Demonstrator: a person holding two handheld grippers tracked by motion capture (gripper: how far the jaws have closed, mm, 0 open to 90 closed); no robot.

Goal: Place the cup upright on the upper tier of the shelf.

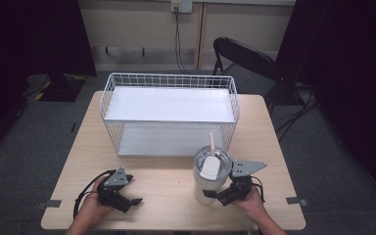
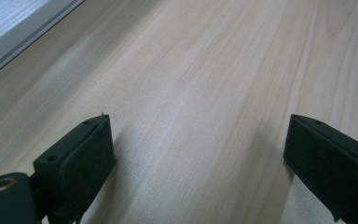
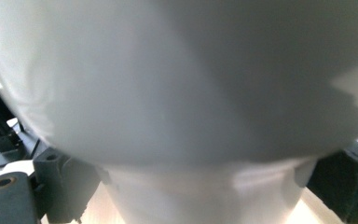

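Observation:
A white tumbler [image 1: 206,183] with a clear lid and a pale straw [image 1: 212,142] stands upright on the wooden table [image 1: 166,196], front right. My right gripper [image 1: 221,197] reaches it from the right, jaws open on either side of its narrow base. In the right gripper view the tumbler [image 3: 177,93] looms very close, its base between my right gripper's [image 3: 205,191] pads with a slim gap at the left pad. My left gripper [image 1: 133,190] rests low at the front left, open and empty. The left gripper view has my left gripper [image 2: 198,154] over bare wood.
A white wire basket [image 1: 169,77] holding a flat white shelf stands across the back half of the table; its edge [image 2: 23,28] shows in the left gripper view. A black folding chair [image 1: 245,56] stands behind the table at the right. Bare wood lies between the grippers.

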